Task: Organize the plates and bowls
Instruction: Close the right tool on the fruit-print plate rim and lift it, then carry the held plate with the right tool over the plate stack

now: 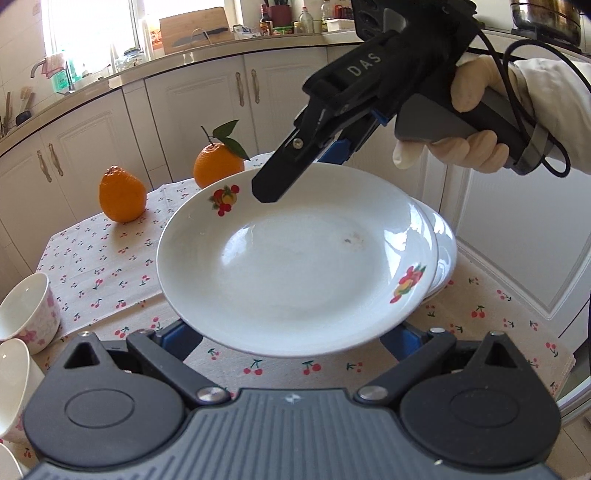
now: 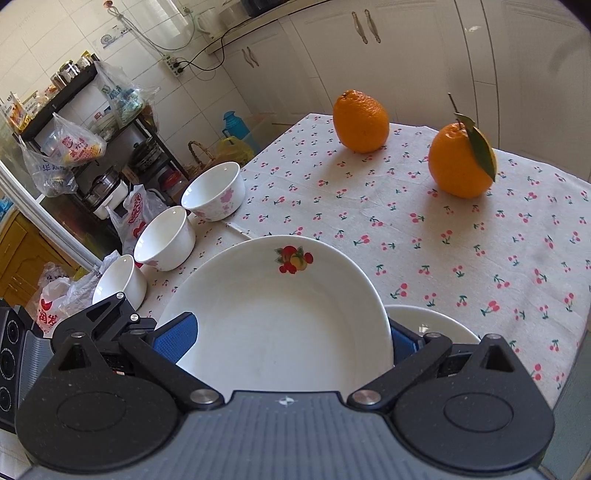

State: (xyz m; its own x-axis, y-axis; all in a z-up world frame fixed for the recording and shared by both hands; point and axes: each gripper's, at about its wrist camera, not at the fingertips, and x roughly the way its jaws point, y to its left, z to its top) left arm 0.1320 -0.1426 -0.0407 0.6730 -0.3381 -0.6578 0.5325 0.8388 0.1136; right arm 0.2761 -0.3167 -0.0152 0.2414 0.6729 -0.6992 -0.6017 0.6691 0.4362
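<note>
Right tongs (image 1: pixel 291 173) pitched down, pinching the fruit-print plate's (image 1: pixel 295 266) far rim — left tongs (image 1: pixel 295 338) flank its near edge, grip unclear.

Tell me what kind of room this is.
Almost certainly a home kitchen: cream cabinets under a counter holding sauce bottles and a cutting board, plus a table with a cherry-print cloth where a plate is being handled.

I see a white plate (image 1: pixel 295 266) with fruit decals at its 11 and 4 o'clock rim, lifted and tilted over a second plate (image 1: pixel 445 243) (mostly hidden). Three white, pink-flowered bowls (image 2: pixel 162 238) line up at 9 o'clock.
</note>
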